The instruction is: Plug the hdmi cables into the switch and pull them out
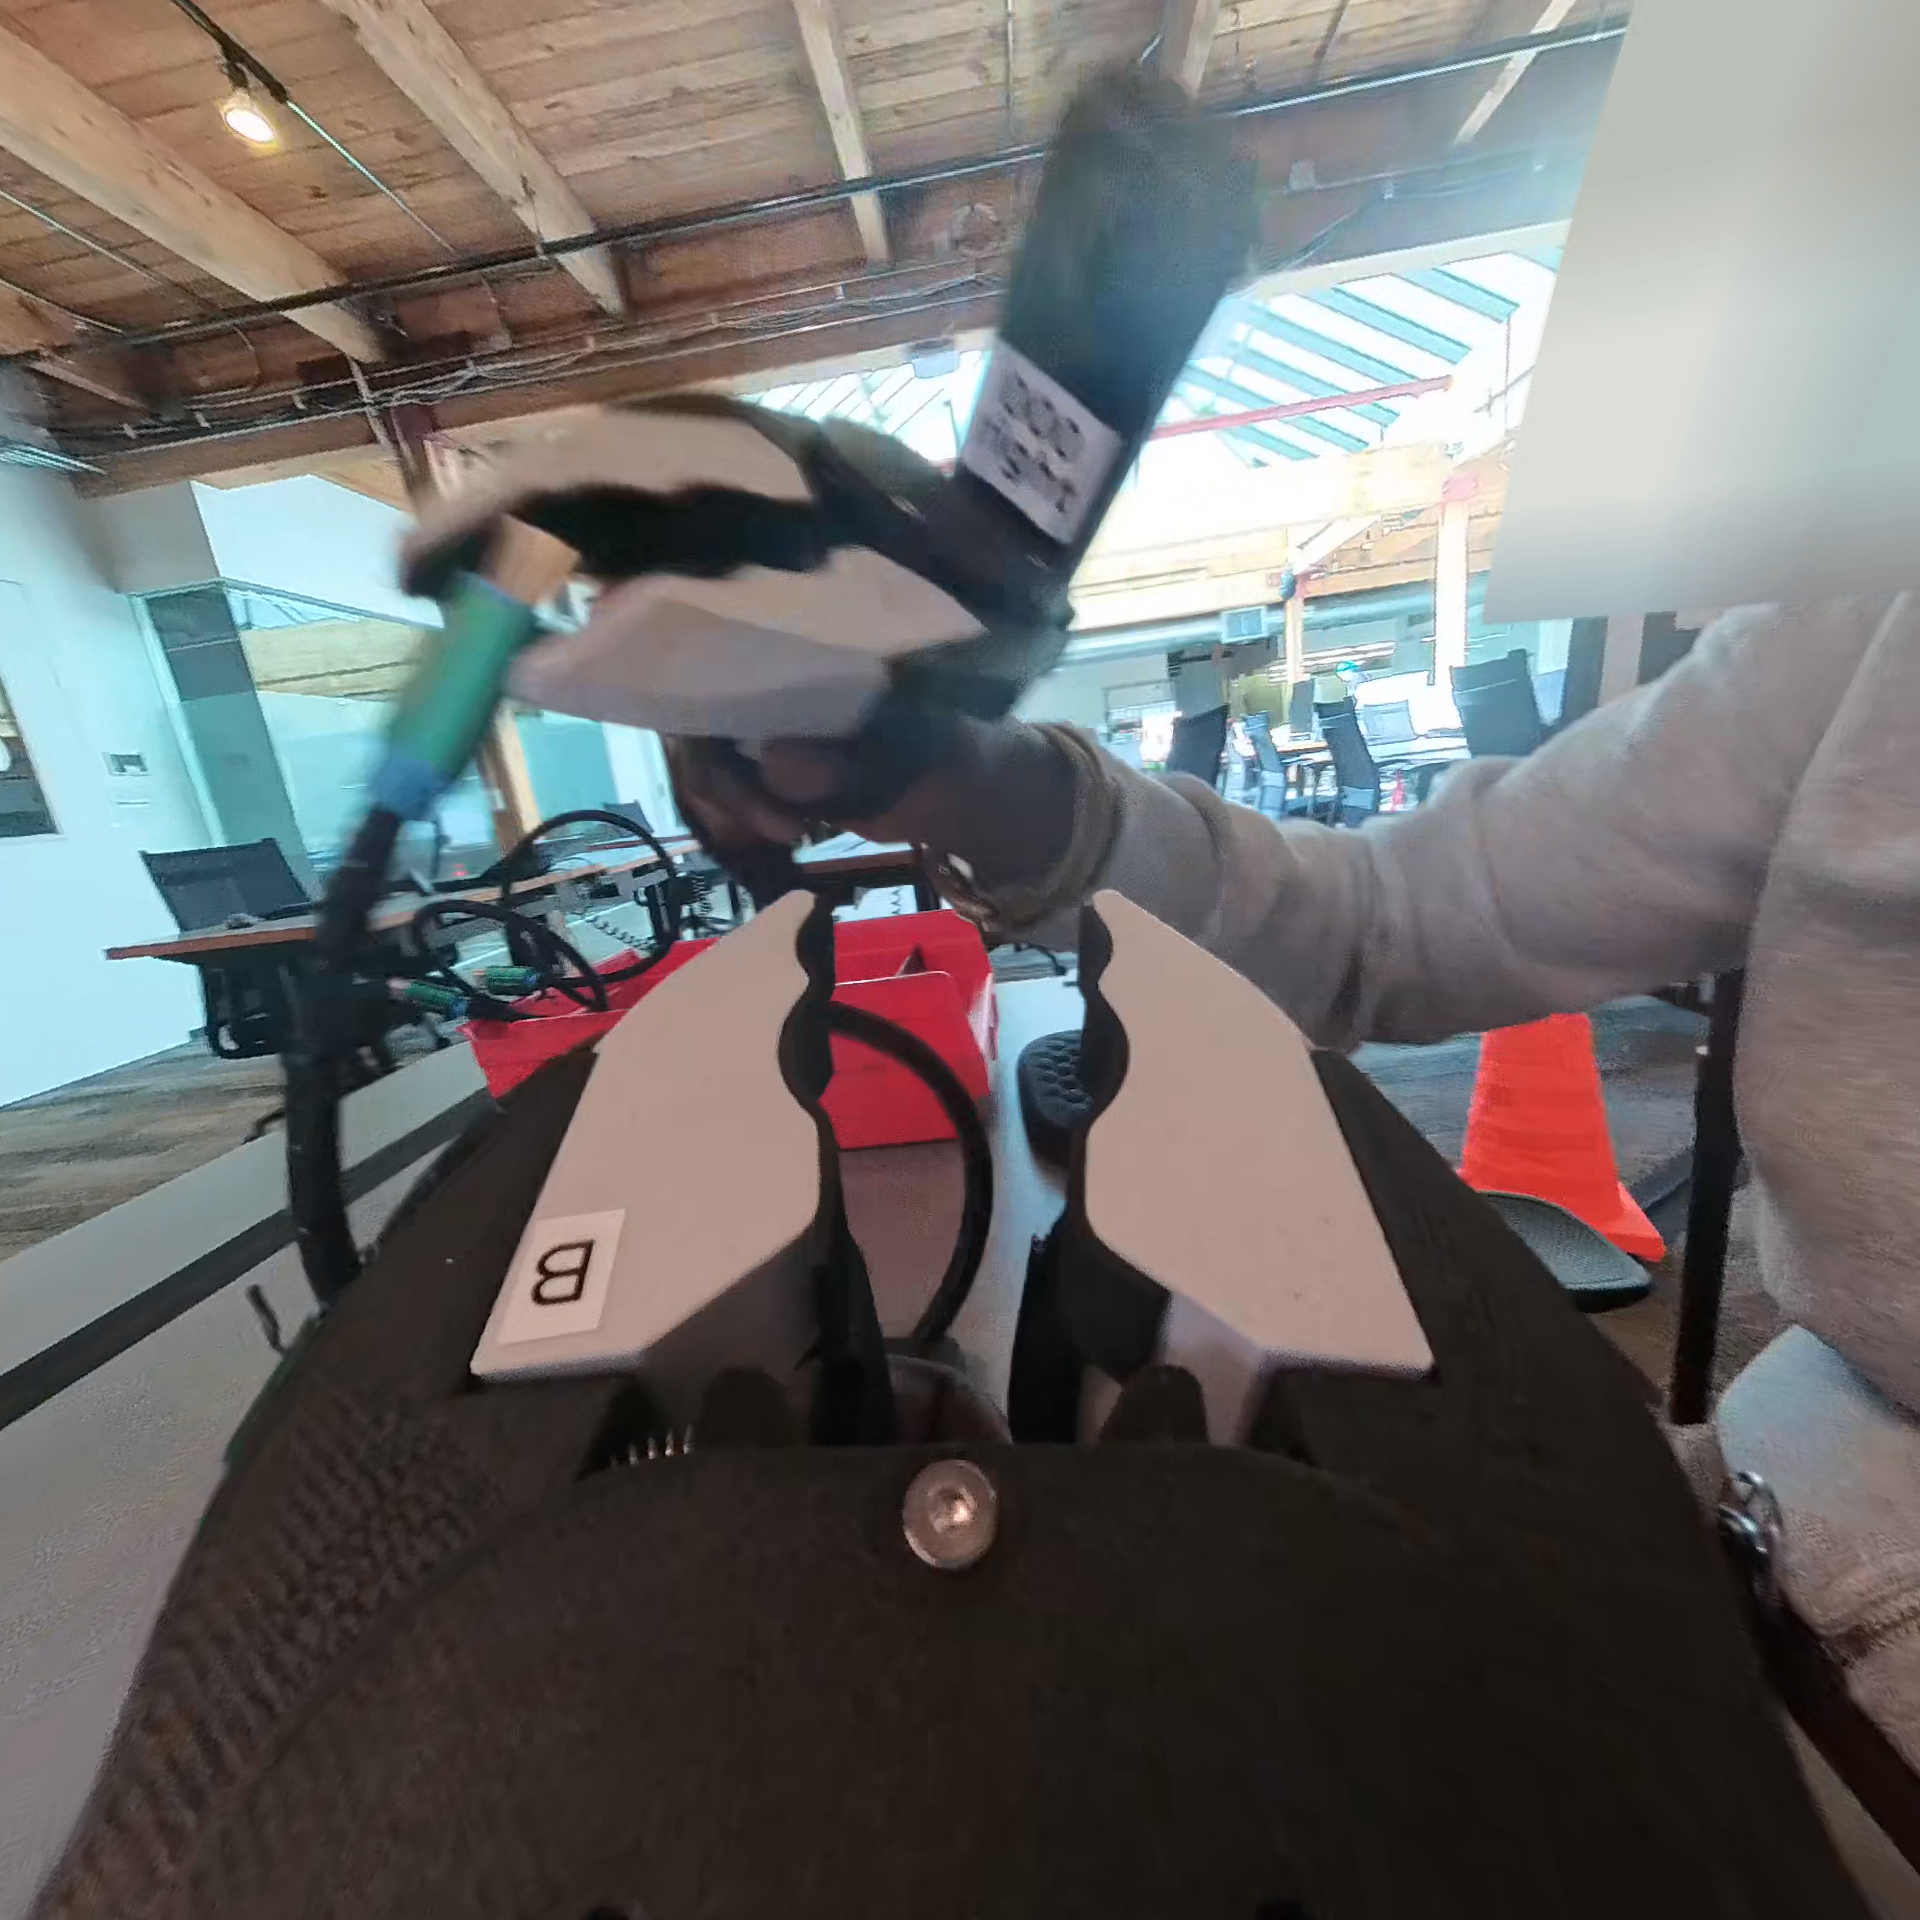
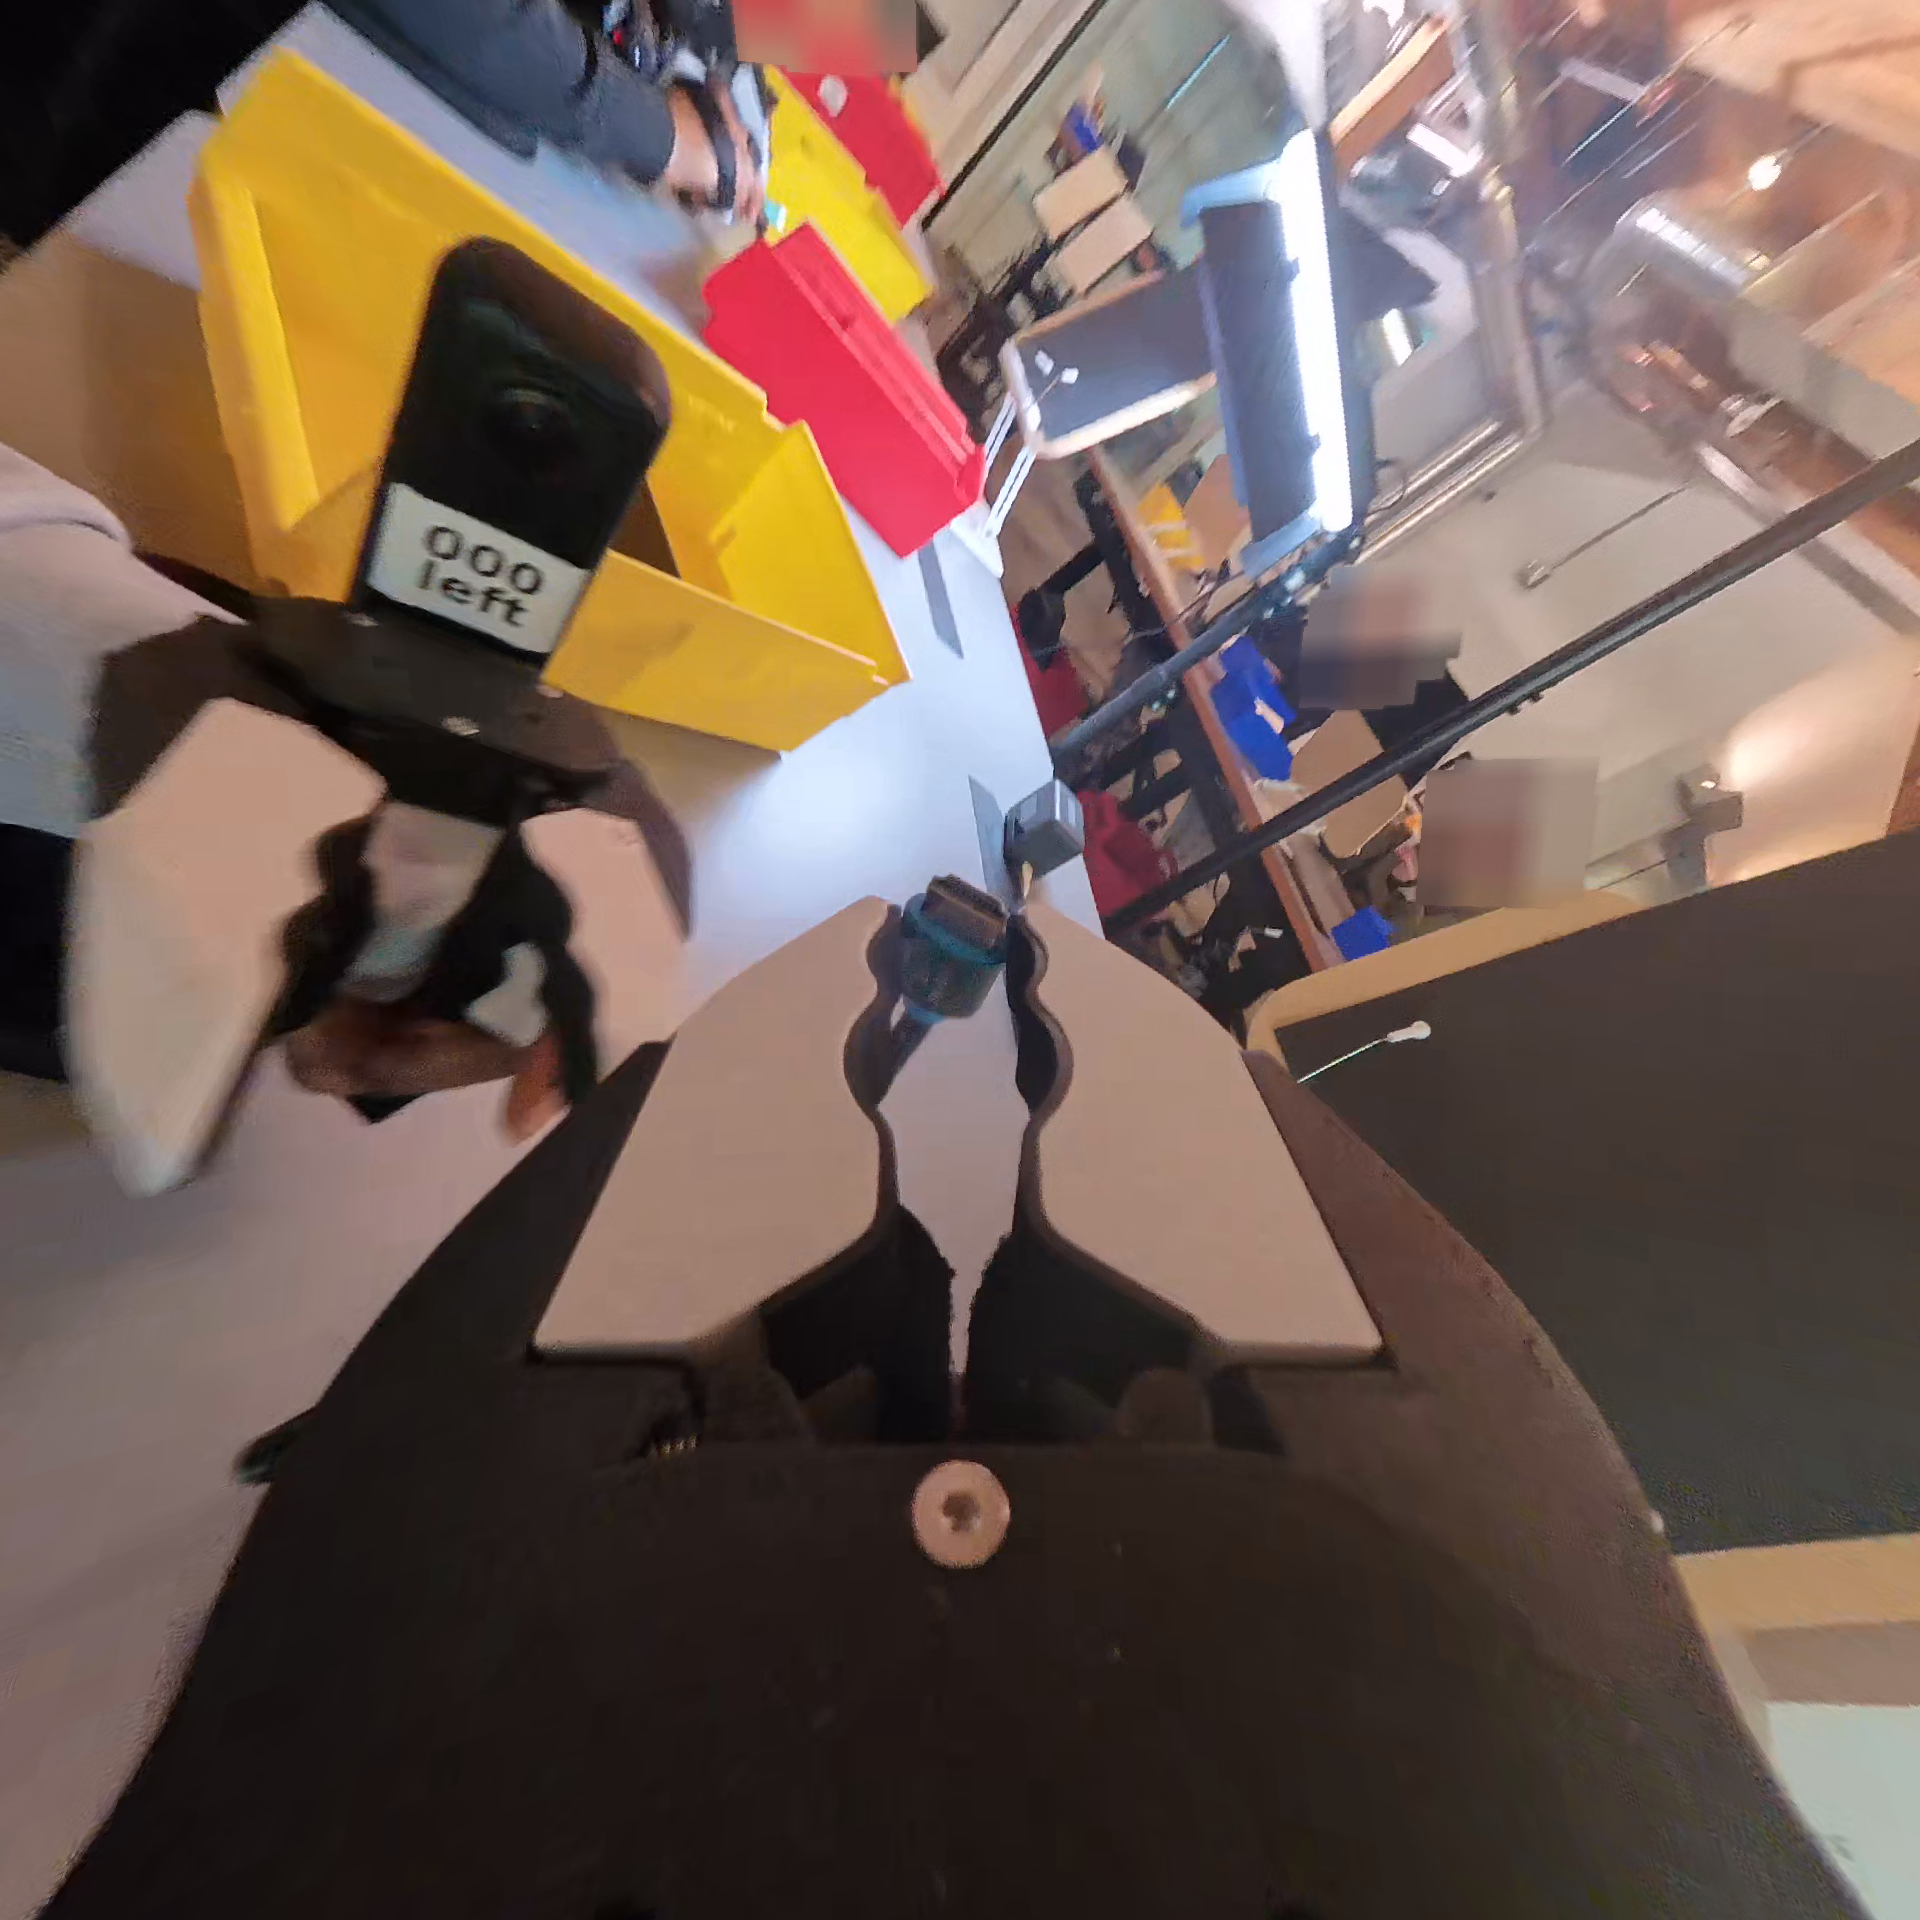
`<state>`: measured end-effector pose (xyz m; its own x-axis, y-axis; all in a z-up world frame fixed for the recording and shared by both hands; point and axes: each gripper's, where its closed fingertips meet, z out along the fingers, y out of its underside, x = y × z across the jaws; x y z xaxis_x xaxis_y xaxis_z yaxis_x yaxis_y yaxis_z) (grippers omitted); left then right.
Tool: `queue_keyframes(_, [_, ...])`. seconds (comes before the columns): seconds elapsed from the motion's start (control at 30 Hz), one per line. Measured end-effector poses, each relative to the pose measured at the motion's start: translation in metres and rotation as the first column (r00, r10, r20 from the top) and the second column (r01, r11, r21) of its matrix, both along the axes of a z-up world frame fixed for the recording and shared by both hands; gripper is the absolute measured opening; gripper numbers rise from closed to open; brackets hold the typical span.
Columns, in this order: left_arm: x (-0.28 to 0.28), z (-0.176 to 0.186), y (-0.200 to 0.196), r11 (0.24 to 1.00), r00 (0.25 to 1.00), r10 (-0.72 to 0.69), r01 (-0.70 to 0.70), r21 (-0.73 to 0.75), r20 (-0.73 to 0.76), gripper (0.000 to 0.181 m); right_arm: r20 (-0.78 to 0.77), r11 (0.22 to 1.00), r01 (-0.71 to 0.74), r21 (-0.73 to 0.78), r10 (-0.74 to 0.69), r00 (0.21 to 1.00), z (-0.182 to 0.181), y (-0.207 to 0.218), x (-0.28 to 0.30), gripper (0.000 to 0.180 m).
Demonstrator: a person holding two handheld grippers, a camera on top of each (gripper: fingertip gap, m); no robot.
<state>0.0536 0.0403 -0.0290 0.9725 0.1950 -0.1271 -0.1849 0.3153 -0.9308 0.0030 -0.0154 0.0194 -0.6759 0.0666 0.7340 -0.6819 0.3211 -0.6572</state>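
- Right wrist view shows a pale grey tabletop running away from the camera, with a large yellow plastic bin on it and a red plastic bin just beyond that.
- Left wrist view takes in a person's light grey sleeve reaching in from the right, and a second red plastic bin on the table ahead with loops of black cable and more green-shelled plugs near it.
- The left gripper, black-bodied with pale grey fingers, stands with its jaws well apart and nothing between them; a thin black cable loop shows in the gap behind them. From the right wrist view the same gripper appears blurred at left, its fingers spread, with a black camera mounted on top.
- The right gripper has its jaws closed most of the way, pinching the HDMI plug, a teal-green shell with a dark metal tip pointing forward past the fingertips.
- From the left wrist view the right gripper is raised in the air above the table, blurred, with the green plug sticking out at its tips and the black cable hanging down from it.
- A small grey box, possibly the switch, sits at the table's far edge just beyond the plug tip, apart from it.
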Motion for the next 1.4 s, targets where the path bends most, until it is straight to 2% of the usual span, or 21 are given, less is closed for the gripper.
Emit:
queue_keyframes(0.03, [0.003, -0.001, 0.004, 1.0, 1.0, -0.023, 0.023, 0.002, 0.004, 0.044, -0.009, 0.999, 0.008, 0.035, -0.008, 1.0, 0.004, -0.009, -0.005, 0.018])
queue_keyframes(0.13, [0.017, 0.004, 0.015, 0.991, 0.993, -0.114, 0.113, 0.064, 0.008, 0.044, -0.045, 0.992, -0.01, 0.123, 0.016, 0.999, 0.012, -0.045, -0.008, 0.018])
queue_keyframes(0.2, [0.023, 0.014, 0.014, 0.981, 0.99, -0.143, 0.141, 0.136, 0.004, 0.051, -0.068, 0.984, -0.062, 0.165, 0.074, 0.995, 0.017, -0.072, 0.002, 0.018])
queue_keyframes(0.27, [0.028, 0.037, -0.007, 0.941, 0.984, -0.175, 0.17, 0.294, -0.01, 0.044, -0.078, 0.978, -0.127, 0.168, 0.142, 0.987, 0.024, -0.094, 0.02, 0.019])
queue_keyframes(0.33, [0.019, 0.056, -0.04, 0.881, 0.986, -0.166, 0.138, 0.453, 0.024, 0.029, -0.046, 0.975, -0.201, 0.095, 0.206, 0.977, 0.038, -0.102, 0.042, 0.019])
queue_keyframes(0.4, [0.01, 0.068, -0.072, 0.815, 0.986, -0.161, 0.107, 0.569, 0.045, 0.023, 0.015, 0.959, -0.284, -0.012, 0.285, 0.959, 0.05, -0.097, 0.064, 0.019])
queue_keyframes(0.5, [0.019, 0.083, -0.118, 0.655, 0.97, -0.24, 0.194, 0.73, -0.043, 0.042, 0.132, 0.922, -0.346, -0.175, 0.37, 0.92, 0.057, -0.074, 0.08, 0.019])
queue_keyframes(0.53, [0.022, 0.086, -0.125, 0.641, 0.972, -0.22, 0.203, 0.74, -0.076, 0.045, 0.172, 0.911, -0.35, -0.216, 0.388, 0.905, 0.053, -0.065, 0.081, 0.019])
queue_keyframes(0.57, [0.026, 0.087, -0.124, 0.664, 0.979, -0.179, 0.193, 0.723, -0.097, 0.048, 0.213, 0.904, -0.345, -0.252, 0.4, 0.891, 0.048, -0.057, 0.08, 0.019])
queue_keyframes(0.63, [0.023, 0.083, -0.105, 0.77, 0.992, -0.092, 0.125, 0.625, -0.085, 0.049, 0.282, 0.878, -0.351, -0.325, 0.444, 0.85, 0.038, -0.042, 0.079, 0.019])
queue_keyframes(0.7, [0.014, 0.078, -0.096, 0.79, 0.998, -0.048, 0.061, 0.61, -0.037, 0.027, 0.291, 0.862, -0.351, -0.366, 0.464, 0.837, 0.028, -0.031, 0.078, 0.019])
queue_keyframes(0.77, [0.009, 0.072, -0.09, 0.803, 0.997, -0.076, 0.065, 0.593, -0.006, 0.018, 0.25, 0.869, -0.337, -0.362, 0.439, 0.863, 0.019, -0.023, 0.076, 0.019])
queue_keyframes(0.93, [0.007, 0.062, -0.073, 0.857, 0.986, -0.162, 0.122, 0.5, 0.036, 0.014, 0.028, 0.899, -0.311, -0.307, 0.335, 0.942, 0.008, -0.008, 0.072, 0.021])
queue_keyframes(1.03, [0.004, 0.057, -0.063, 0.886, 0.985, -0.158, 0.114, 0.45, 0.063, 0.009, -0.273, 0.949, -0.25, -0.191, 0.193, 0.942, 0.001, 0.0, 0.065, 0.033])
queue_keyframes(1.13, [0.001, 0.053, -0.061, 0.89, 0.975, -0.2, 0.137, 0.434, 0.102, 0.004, -0.588, 0.991, -0.125, -0.039, 0.079, 0.805, -0.007, 0.003, 0.059, 0.031])
queue_keyframes(1.2, [0.0, 0.052, -0.059, 0.886, 0.963, -0.234, 0.154, 0.437, 0.134, 0.002, -0.781, 0.999, -0.036, 0.012, 0.032, 0.624, -0.002, 0.005, 0.056, 0.03])
queue_keyframes(1.23, [-0.002, 0.051, -0.058, 0.885, 0.955, -0.25, 0.16, 0.438, 0.157, 0.002, -0.868, 0.999, 0.006, 0.036, 0.028, 0.496, -0.001, 0.004, 0.056, 0.034])
queue_keyframes(1.3, [-0.005, 0.049, -0.057, 0.885, 0.945, -0.268, 0.164, 0.436, 0.189, 0.002, -0.966, 0.99, 0.086, 0.108, 0.084, 0.246, -0.005, 0.002, 0.054, 0.037])
queue_keyframes(1.33, [-0.005, 0.048, -0.056, 0.882, 0.939, -0.281, 0.173, 0.438, 0.196, 0.003, -0.977, 0.984, 0.116, 0.136, 0.114, 0.178, -0.008, 0.001, 0.051, 0.038])
queue_keyframes(1.37, [-0.004, 0.048, -0.056, 0.879, 0.933, -0.299, 0.188, 0.439, 0.2, 0.004, -0.979, 0.978, 0.136, 0.16, 0.14, 0.146, -0.01, 0.001, 0.048, 0.035])
queue_keyframes(1.4, [-0.002, 0.048, -0.054, 0.878, 0.928, -0.313, 0.202, 0.435, 0.202, 0.005, -0.978, 0.972, 0.146, 0.183, 0.164, 0.13, -0.01, 0.001, 0.047, 0.024])
